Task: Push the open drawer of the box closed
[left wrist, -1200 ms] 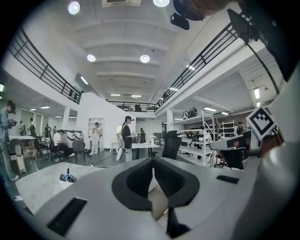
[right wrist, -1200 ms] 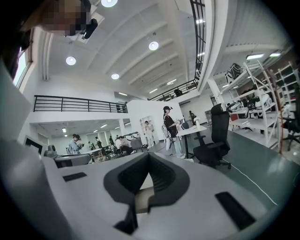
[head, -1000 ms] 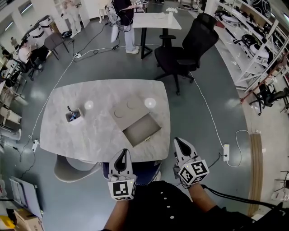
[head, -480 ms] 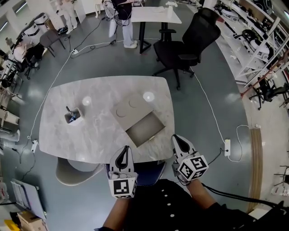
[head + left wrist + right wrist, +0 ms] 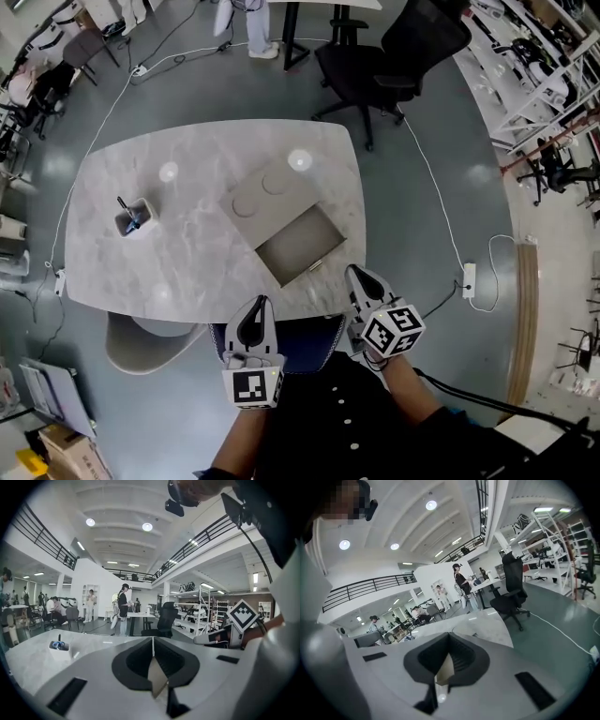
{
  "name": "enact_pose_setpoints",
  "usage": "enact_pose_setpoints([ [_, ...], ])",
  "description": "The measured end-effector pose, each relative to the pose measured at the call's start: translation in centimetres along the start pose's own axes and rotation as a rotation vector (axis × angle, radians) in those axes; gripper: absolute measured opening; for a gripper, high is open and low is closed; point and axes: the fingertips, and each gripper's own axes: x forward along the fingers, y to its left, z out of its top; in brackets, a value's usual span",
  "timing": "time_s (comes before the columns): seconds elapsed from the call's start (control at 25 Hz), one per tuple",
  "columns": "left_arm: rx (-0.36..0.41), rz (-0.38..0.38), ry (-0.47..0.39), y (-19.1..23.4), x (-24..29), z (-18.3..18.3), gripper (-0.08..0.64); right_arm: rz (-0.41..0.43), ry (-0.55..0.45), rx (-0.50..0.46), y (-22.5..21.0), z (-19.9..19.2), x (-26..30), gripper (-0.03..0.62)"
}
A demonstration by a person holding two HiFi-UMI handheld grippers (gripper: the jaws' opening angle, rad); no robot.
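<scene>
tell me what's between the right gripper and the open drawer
Only a bare strip of table lies between the right gripper and the drawer, per the head view.

Your table (image 5: pixel 206 187) hides most of the pale chair (image 5: pixel 141 345) pushed under it. The things in the little cup (image 5: pixel 132 218) are too small to tell. Your head view's top edge cuts off the far person (image 5: pixel 253 28) above the legs.
</scene>
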Motion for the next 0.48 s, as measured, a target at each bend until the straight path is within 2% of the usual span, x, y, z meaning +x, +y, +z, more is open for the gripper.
enact_pose_setpoints([
  [0.24, -0.031, -0.002, 0.065, 0.6, 1.1, -3.8, 0.021, -0.017, 0.119, 0.071, -1.7, -5.5, 3.6, -0.002],
  [0.48, -0.052, -0.013, 0.100, 0.4, 2.0, -5.9, 0.021, -0.046, 0.213, 0.250, -4.1, -10.8, 6.6, -0.002],
])
